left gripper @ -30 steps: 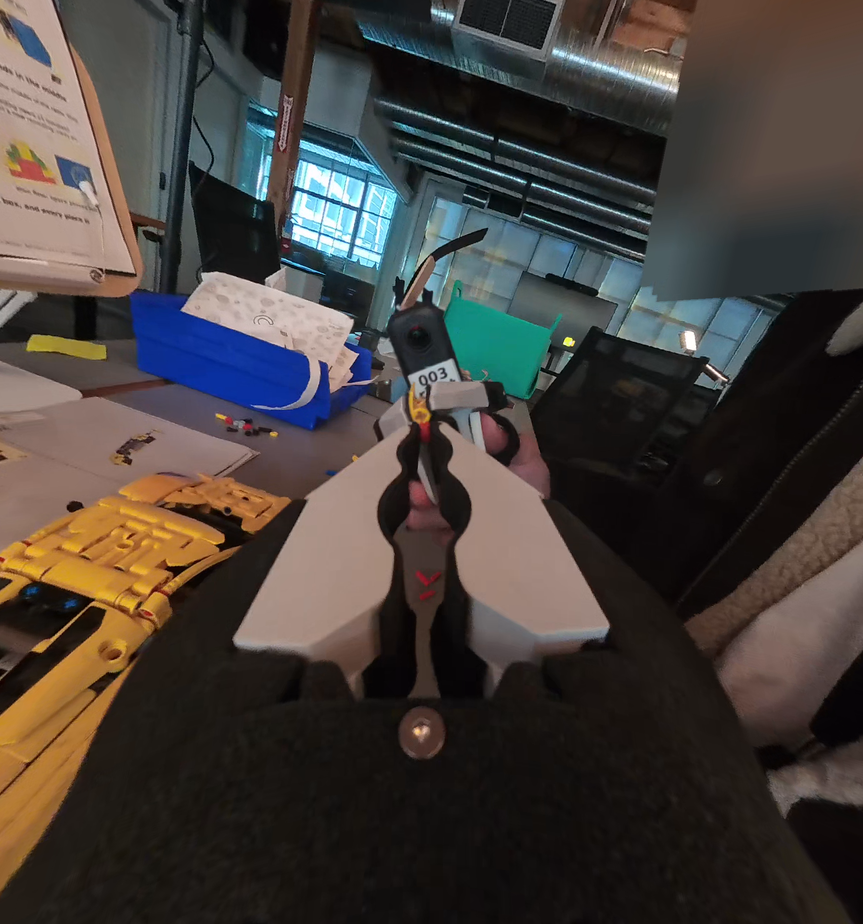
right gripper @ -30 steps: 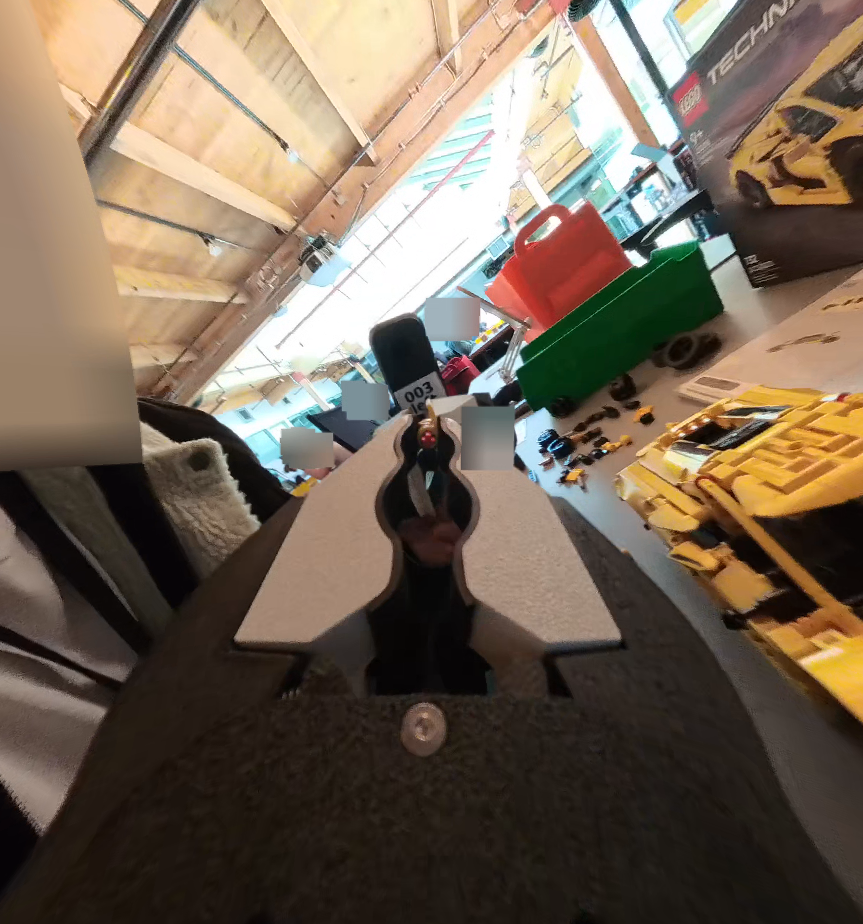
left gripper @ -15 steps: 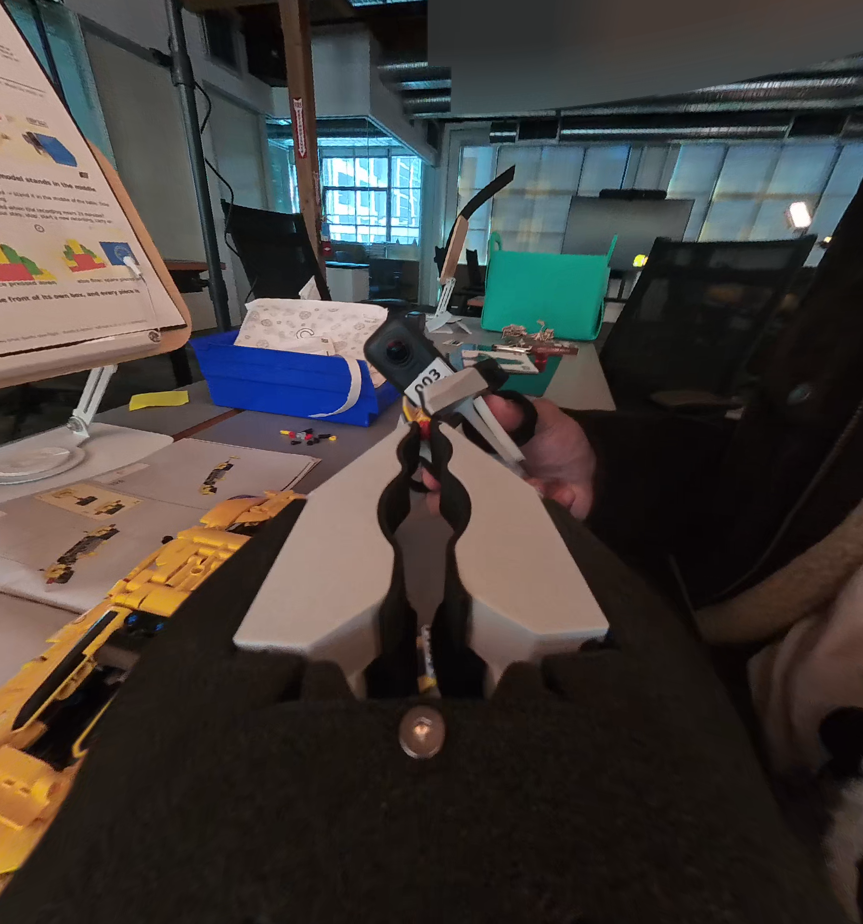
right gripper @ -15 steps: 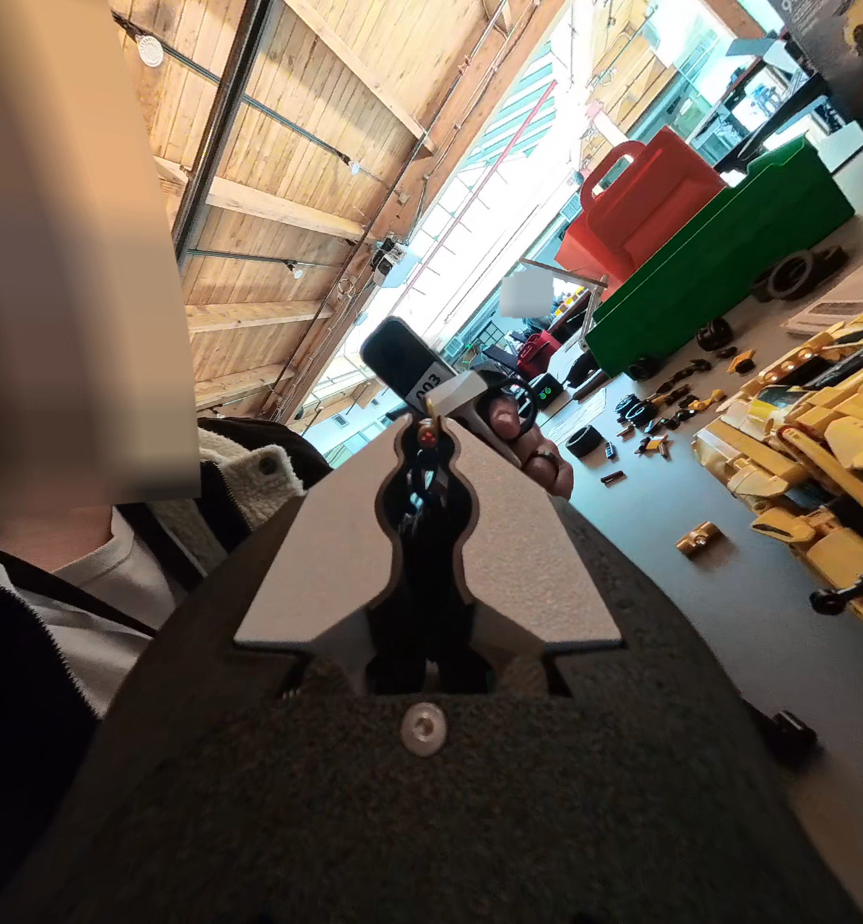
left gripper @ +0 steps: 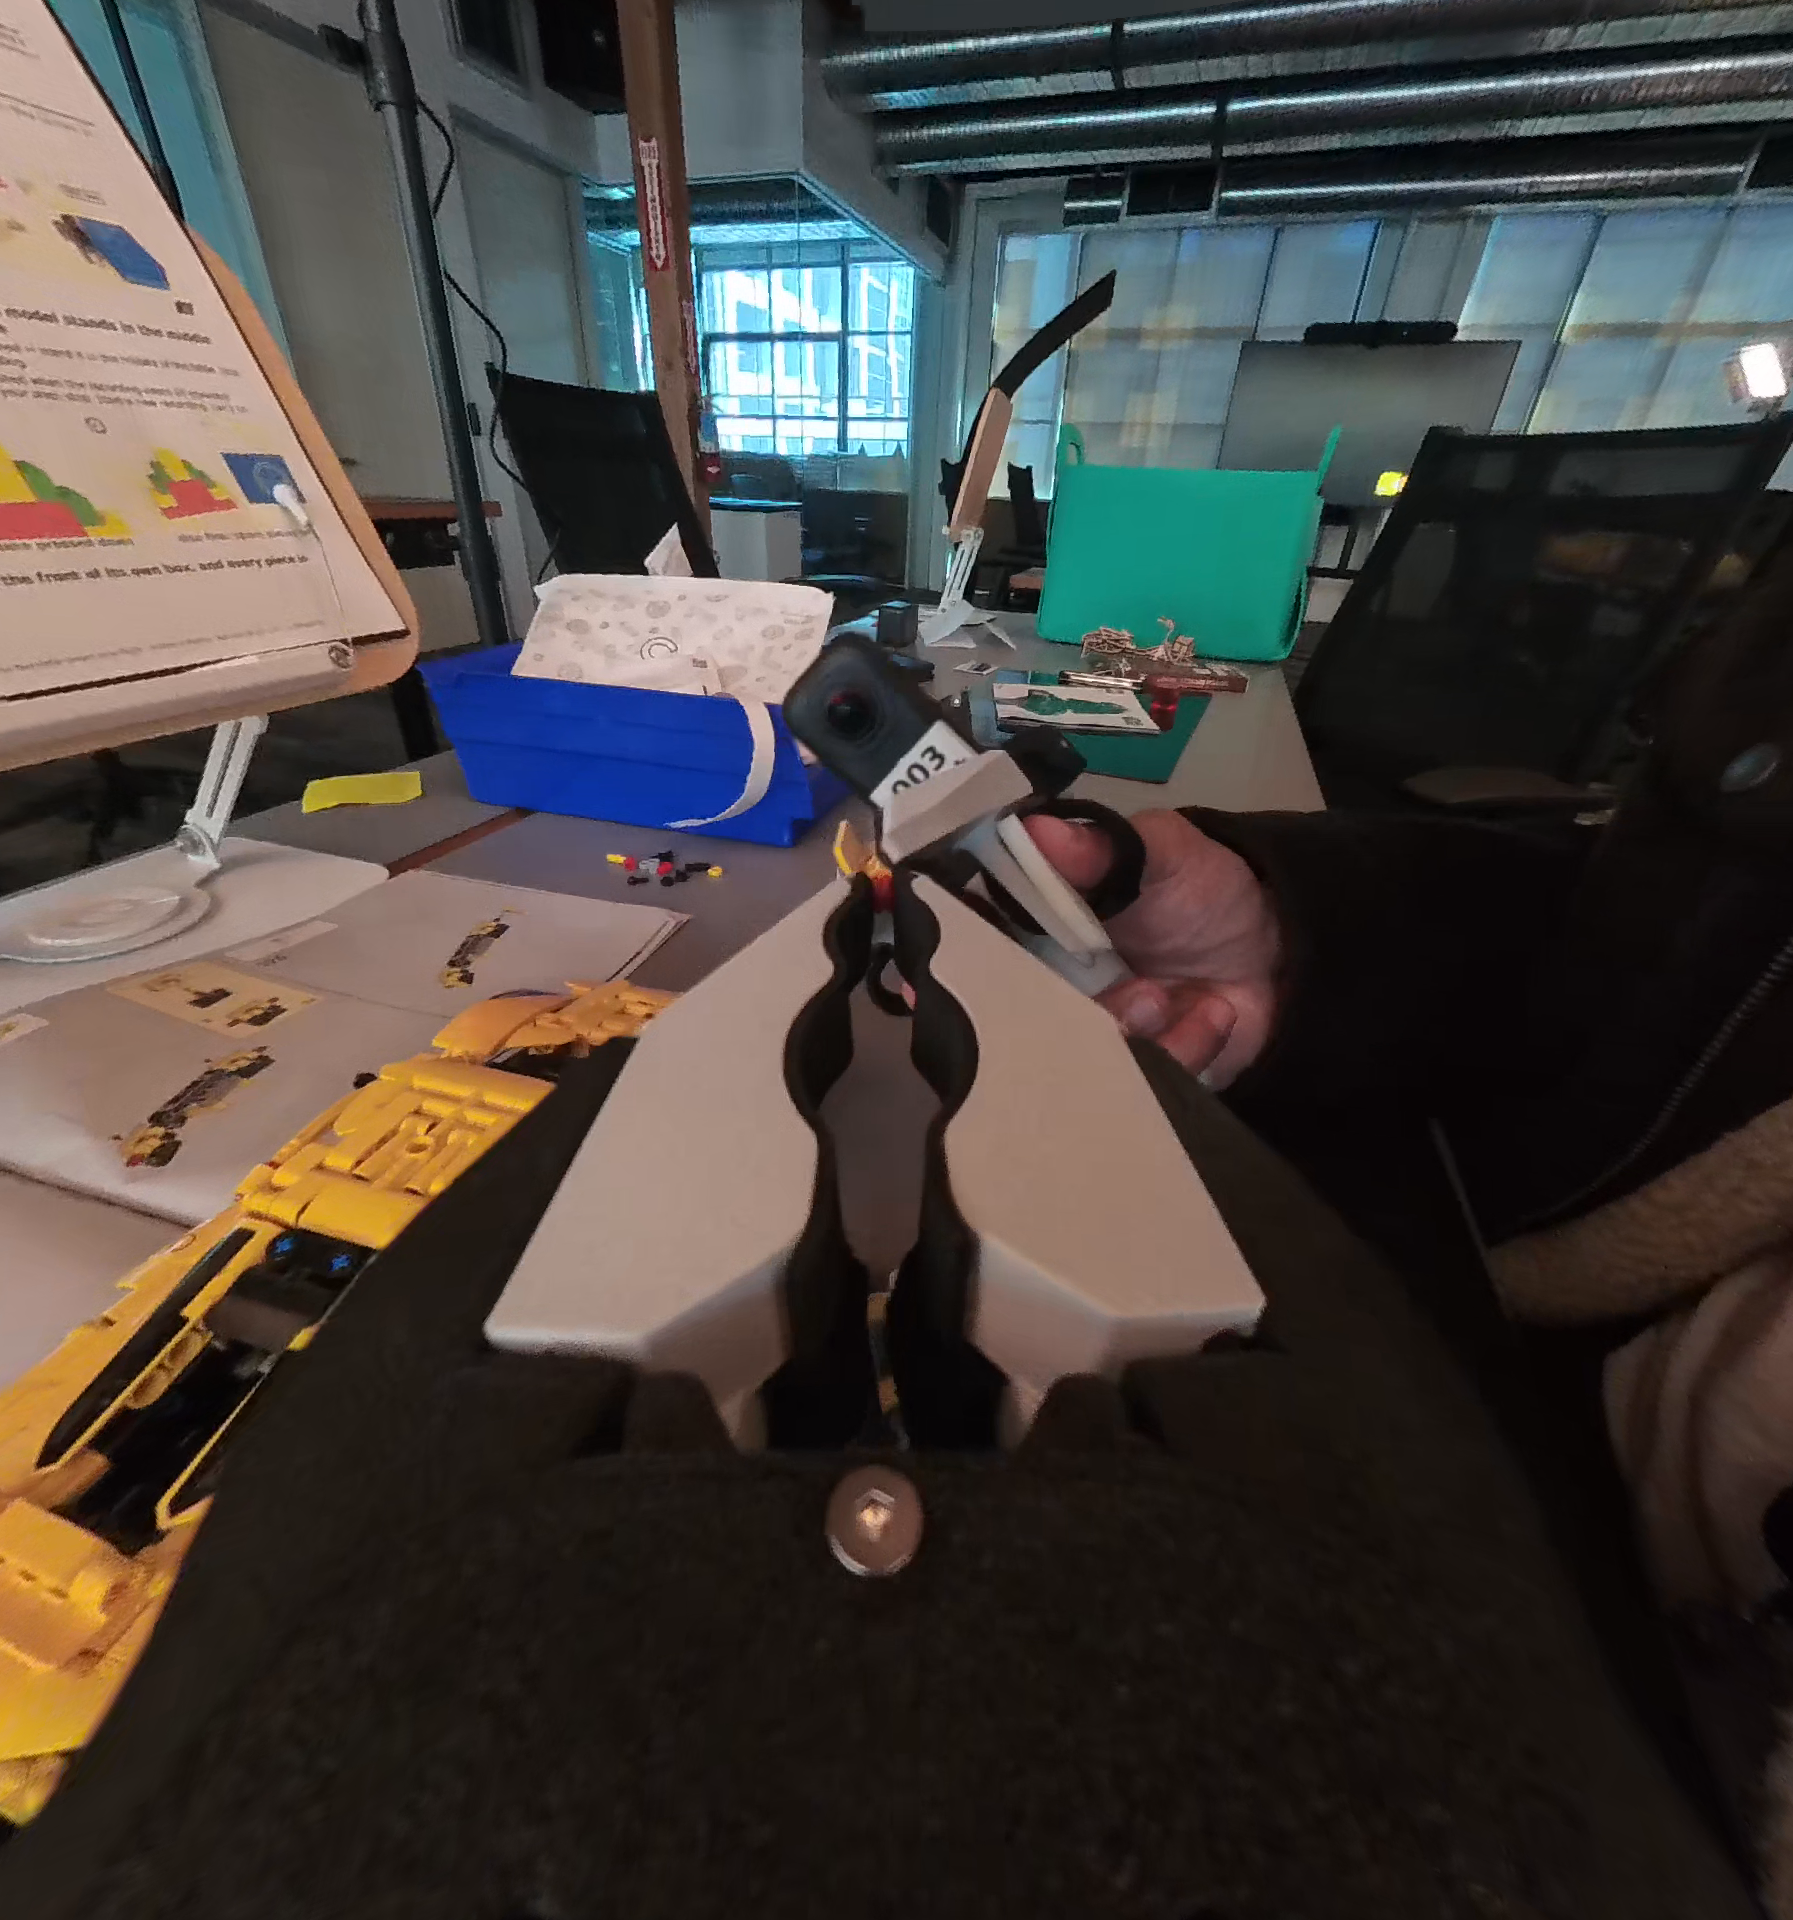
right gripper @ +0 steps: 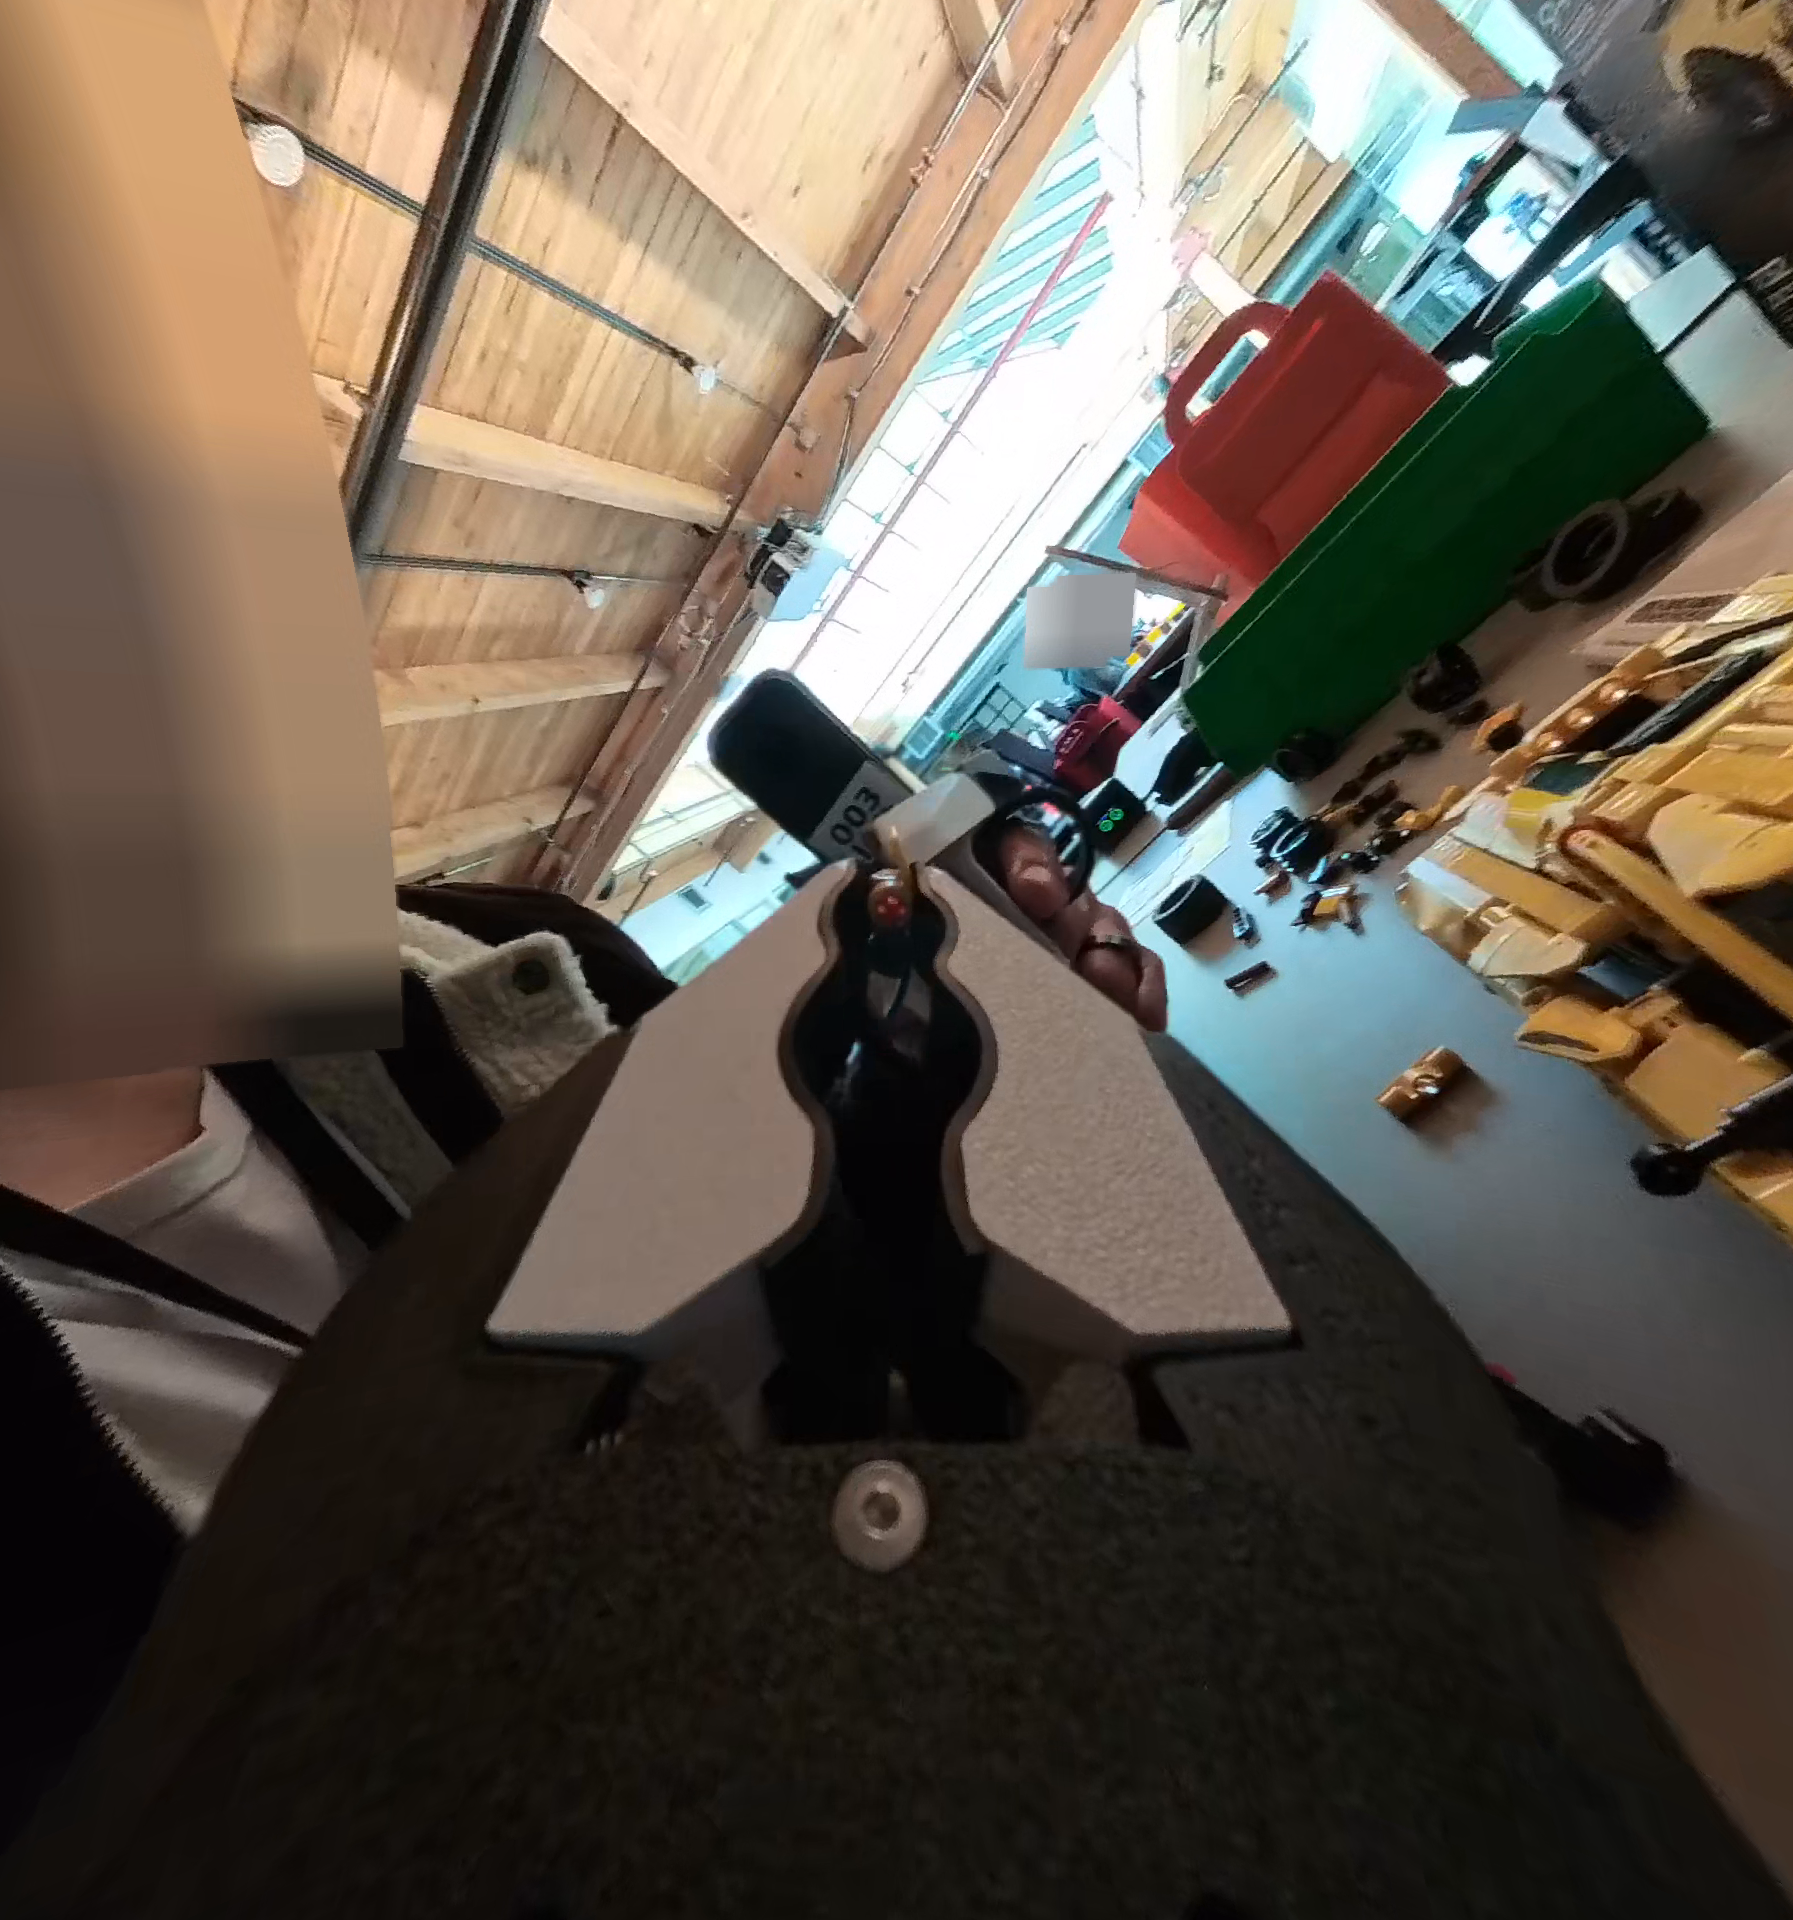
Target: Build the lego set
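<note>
My two grippers meet tip to tip in the air above the table. A small red and yellow lego piece [left gripper: 874, 883] sits where the tips meet. In the left wrist view my left gripper [left gripper: 876, 902] is shut on its red part, and the yellow part sticks out towards the right gripper's fingers [left gripper: 959, 805]. In the right wrist view my right gripper [right gripper: 889, 902] is shut on the same piece [right gripper: 890, 904], with the red end showing between the pads. The partly built yellow car [left gripper: 383, 1143] lies on the table at lower left and also shows in the right wrist view [right gripper: 1650, 831].
A blue bin [left gripper: 611, 748], an open instruction booklet [left gripper: 352, 977], an instruction board on a stand [left gripper: 123, 416] and loose small parts [left gripper: 663, 868] lie left. A green bin [right gripper: 1443, 540], black tyres [right gripper: 1598, 540] and scattered parts [right gripper: 1328, 842] lie right. The person's jacket is close by. Only a small space, under 4 cm, lies between the two pairs of fingers.
Both grippers have swung together, still tip to tip on the small piece. The left view has levelled out and the car has slid to the lower left. The right view has tilted up towards the ceiling.
</note>
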